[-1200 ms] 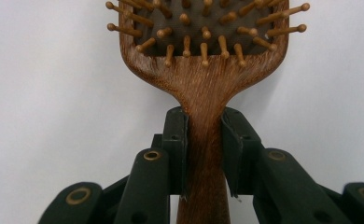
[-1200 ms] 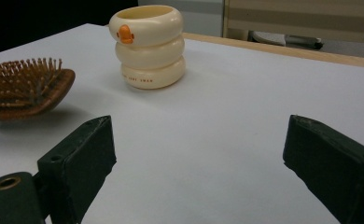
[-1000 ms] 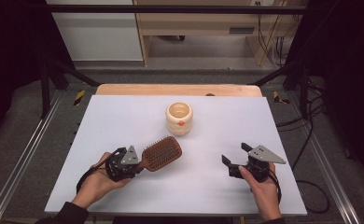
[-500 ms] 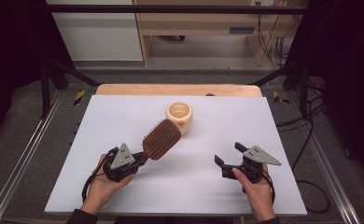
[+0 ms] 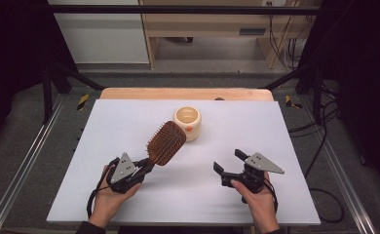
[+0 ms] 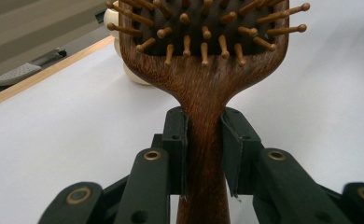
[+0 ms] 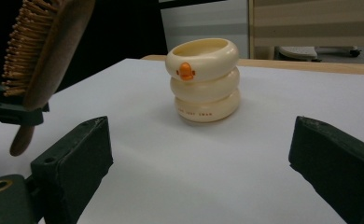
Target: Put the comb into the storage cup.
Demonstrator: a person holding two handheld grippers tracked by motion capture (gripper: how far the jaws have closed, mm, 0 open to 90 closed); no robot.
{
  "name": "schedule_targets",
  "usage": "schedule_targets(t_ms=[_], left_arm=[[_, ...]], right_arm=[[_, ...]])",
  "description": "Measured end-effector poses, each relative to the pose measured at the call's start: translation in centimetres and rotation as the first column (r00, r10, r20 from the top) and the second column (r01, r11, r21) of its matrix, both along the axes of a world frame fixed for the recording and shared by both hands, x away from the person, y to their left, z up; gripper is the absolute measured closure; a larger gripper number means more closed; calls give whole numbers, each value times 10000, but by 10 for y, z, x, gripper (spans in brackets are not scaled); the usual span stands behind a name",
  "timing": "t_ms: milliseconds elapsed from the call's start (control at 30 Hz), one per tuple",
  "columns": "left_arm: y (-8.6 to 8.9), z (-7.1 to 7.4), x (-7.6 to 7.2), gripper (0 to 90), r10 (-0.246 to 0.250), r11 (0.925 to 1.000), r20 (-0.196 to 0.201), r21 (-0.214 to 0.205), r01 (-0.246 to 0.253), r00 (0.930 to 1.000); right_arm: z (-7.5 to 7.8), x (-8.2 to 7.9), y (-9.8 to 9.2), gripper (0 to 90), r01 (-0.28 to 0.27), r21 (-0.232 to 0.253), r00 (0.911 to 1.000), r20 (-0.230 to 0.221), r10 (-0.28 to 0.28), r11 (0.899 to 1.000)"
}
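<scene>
The hairbrush (image 5: 166, 143) is up off the bench (image 5: 295, 146) now, head raised closer to the cream cup (image 5: 187, 122), handle clamped in the left gripper (image 5: 146, 165). The right gripper (image 5: 229, 162) has slid leftward, jaws wide apart and empty.

You find one line of small printed lettering on the lowest ring of the cream stacked-ring cup (image 7: 203, 79), too small to read. An orange duck-bill mark sits on its top ring. Nothing else carries text.
</scene>
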State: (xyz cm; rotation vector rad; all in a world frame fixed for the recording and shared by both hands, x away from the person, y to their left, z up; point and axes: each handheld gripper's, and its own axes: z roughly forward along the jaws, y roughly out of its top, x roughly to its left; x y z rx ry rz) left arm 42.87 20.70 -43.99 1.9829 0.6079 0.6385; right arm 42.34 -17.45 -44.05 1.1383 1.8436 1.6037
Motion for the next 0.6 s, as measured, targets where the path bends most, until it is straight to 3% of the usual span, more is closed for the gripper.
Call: schedule_targets(t_ms=[233, 433, 600], left_arm=[[-2, 1, -1, 727, 27, 9999, 183, -159, -24, 9998], [-1, 1, -2, 727, 66, 9999, 308, -157, -61, 9995], [0, 1, -3, 727, -1, 9997, 324, -240, 9, 9995]], right_arm=[[8, -6, 14, 69, -310, 840, 9994, -93, 319, 9960], [17, -3, 27, 71, -568, 1592, 9975, -332, 629, 9856], [24, 0, 45, 75, -803, 1759, 9958, -287, 867, 9811]])
